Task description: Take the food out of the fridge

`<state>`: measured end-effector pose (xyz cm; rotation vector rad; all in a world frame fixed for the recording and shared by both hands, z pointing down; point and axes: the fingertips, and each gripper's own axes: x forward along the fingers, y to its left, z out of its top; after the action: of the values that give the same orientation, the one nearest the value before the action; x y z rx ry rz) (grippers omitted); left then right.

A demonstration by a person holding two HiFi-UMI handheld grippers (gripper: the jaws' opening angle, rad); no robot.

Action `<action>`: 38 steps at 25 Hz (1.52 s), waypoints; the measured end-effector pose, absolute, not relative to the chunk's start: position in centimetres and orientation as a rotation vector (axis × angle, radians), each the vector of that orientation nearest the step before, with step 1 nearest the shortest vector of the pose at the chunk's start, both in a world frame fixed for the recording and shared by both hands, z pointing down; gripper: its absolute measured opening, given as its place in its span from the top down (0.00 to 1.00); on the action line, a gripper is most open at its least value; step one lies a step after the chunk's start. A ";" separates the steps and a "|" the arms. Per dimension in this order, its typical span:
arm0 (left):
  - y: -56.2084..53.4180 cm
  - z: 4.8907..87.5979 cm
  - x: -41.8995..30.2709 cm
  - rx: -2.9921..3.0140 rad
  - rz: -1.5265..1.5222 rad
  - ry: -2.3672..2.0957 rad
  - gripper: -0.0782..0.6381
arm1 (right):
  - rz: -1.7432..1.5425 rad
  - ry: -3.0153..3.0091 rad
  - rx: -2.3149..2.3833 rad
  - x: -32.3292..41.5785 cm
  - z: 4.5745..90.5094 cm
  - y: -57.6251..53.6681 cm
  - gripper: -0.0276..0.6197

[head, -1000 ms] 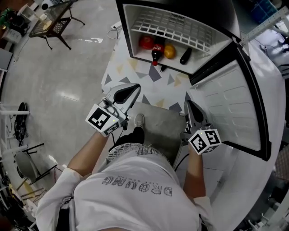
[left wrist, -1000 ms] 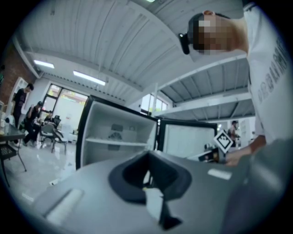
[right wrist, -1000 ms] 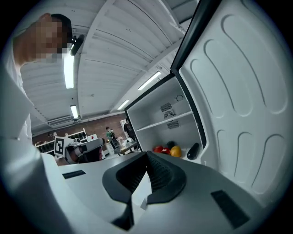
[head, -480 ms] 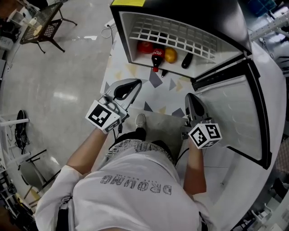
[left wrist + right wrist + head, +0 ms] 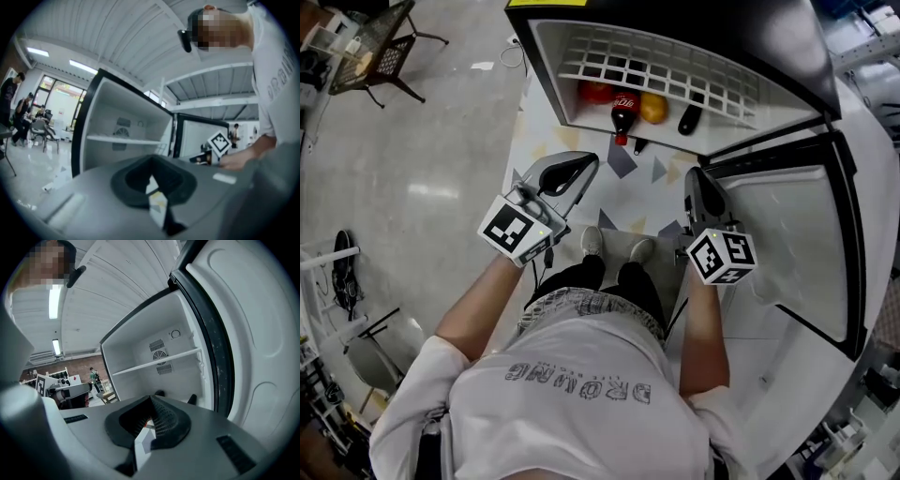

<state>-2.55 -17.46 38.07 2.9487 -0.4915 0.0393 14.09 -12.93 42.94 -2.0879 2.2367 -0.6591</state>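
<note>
Some ground gained toward the open fridge since a second ago, left gripper and right gripper both with jaws together and empty, red fruit, cola bottle and orange far inside under the wire shelf, likely not yet within reach

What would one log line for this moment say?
white fridge: door open | inside: red round fruit, dark cola bottle, orange fruit, untouched | left gripper: shut, empty | right gripper: shut, empty | both: outside fridge

Strip lights are glaring upper left; the floor is reflecting soft glare; fisheye edges are bending and darkening.
</note>
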 end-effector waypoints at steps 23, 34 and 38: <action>-20.0 44.5 1.4 2.887 0.158 -0.504 0.88 | -0.727 1.940 -2.442 19.7 53.7 -23.2 0.82; -21.4 46.1 1.9 2.869 0.148 -0.504 0.88 | -0.738 1.841 -2.567 21.6 56.6 -24.5 0.64; -21.7 46.3 1.9 2.857 0.125 -0.507 0.88 | -0.760 1.814 -2.617 22.1 57.9 -25.0 0.60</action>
<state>1.87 -21.75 46.32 2.8567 -0.5069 0.1253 22.14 -24.96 57.93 -2.6167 1.8138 -0.7602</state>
